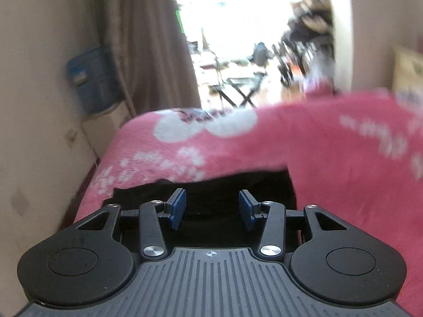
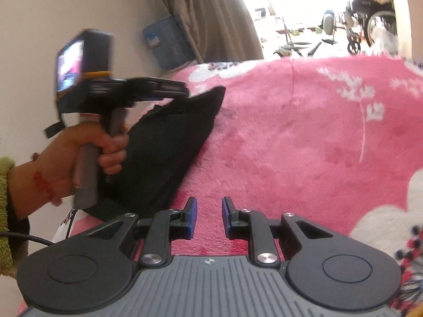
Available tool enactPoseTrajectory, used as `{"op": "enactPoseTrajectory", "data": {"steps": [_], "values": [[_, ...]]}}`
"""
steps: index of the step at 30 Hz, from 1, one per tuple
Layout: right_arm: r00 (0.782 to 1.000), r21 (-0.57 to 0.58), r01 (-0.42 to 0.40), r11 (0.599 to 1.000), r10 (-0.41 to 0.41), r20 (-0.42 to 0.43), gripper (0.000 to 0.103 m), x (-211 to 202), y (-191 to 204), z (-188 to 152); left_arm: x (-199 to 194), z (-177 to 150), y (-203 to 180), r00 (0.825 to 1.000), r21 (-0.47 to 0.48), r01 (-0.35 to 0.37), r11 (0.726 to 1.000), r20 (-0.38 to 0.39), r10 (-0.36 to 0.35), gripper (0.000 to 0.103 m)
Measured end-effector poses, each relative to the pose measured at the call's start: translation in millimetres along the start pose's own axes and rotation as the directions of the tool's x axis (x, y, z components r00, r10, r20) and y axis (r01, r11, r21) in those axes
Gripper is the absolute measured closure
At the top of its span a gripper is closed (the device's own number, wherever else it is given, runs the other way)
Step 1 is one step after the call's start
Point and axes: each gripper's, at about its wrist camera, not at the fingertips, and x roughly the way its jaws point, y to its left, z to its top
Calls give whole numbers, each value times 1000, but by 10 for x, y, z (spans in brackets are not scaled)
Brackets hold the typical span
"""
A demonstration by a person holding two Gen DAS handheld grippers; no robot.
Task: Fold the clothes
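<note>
A black garment (image 2: 164, 153) lies folded on the pink flowered blanket (image 2: 290, 145), near the bed's left edge. In the right wrist view a person's hand (image 2: 87, 150) holds my left gripper (image 2: 183, 91) level above the garment's far part. It is blurred there and its fingertips are hard to make out. In the left wrist view the left gripper (image 1: 212, 208) stands open over the black garment (image 1: 211, 192), with nothing between its blue pads (image 1: 177, 208). My right gripper (image 2: 209, 218) is open too, over bare blanket just right of the garment's near end.
A pale wall (image 1: 31, 105) runs close along the bed's left side. A blue container (image 1: 90, 84) and a brown curtain (image 1: 153, 39) stand behind the bed's far left corner. Beyond is a bright doorway (image 1: 238, 39) with chairs. Pink blanket spreads to the right.
</note>
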Motion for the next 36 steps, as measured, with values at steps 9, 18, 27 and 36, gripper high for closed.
{"op": "enactPoseTrajectory", "data": {"steps": [9, 18, 27, 36], "values": [[997, -149, 46, 988, -55, -60, 79, -872, 338, 240, -1664, -37, 540, 986, -30, 138, 990, 96, -135, 44], [995, -168, 53, 984, -67, -75, 53, -1137, 1003, -311, -2945, -646, 551, 998, -110, 55, 992, 23, -53, 1], [974, -209, 199, 957, -216, -63, 34, -1117, 1300, -570, -2906, -1075, 474, 996, -262, -28, 965, -92, 4, 0], [964, -195, 261, 945, -266, 2, 18, -1053, 1387, -587, -2953, -1219, 416, 992, -241, -67, 968, -122, 38, 0]]}}
